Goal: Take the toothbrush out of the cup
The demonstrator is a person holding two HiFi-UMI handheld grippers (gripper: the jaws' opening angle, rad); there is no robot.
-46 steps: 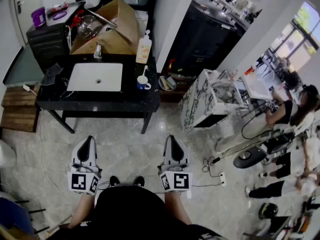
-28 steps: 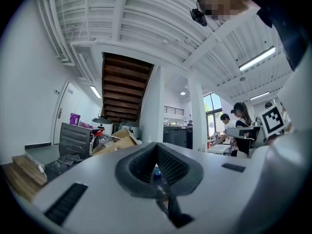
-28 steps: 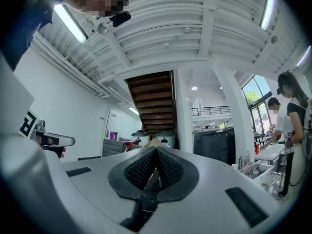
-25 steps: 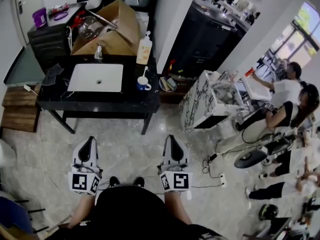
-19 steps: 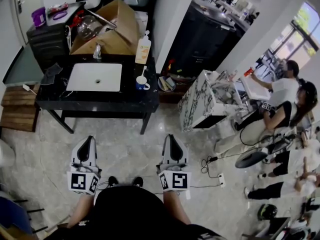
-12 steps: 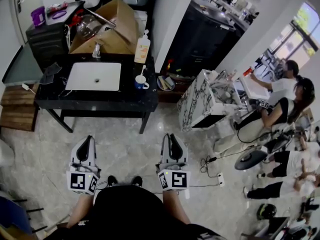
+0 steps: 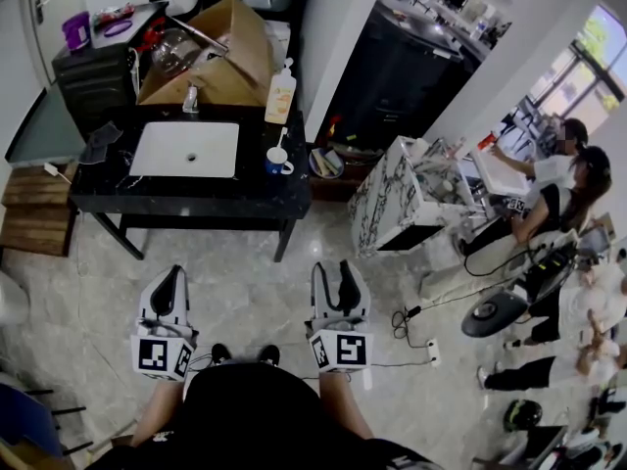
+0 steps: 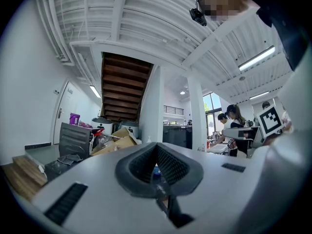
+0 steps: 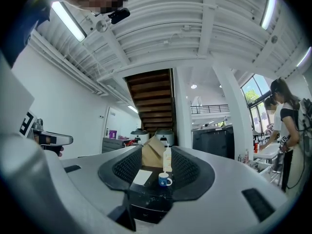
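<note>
While the right gripper (image 7: 333,272) is opening empty, left gripper (image 7: 171,274) closed, the person is likely readying an approach toward the distant toothbrush (image 7: 283,139).

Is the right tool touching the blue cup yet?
Apart. The head view shows the right tool, jaws opening with nothing between them, over the floor, well short of the counter where the cup stands.

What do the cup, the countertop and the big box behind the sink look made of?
Cup: probably glazed ceramic, blue with a white rim and a handle. Countertop: black, smooth, possibly polished stone or laminate; can't tell which. Box: plain brown cardboard, matte, flaps open.
</note>
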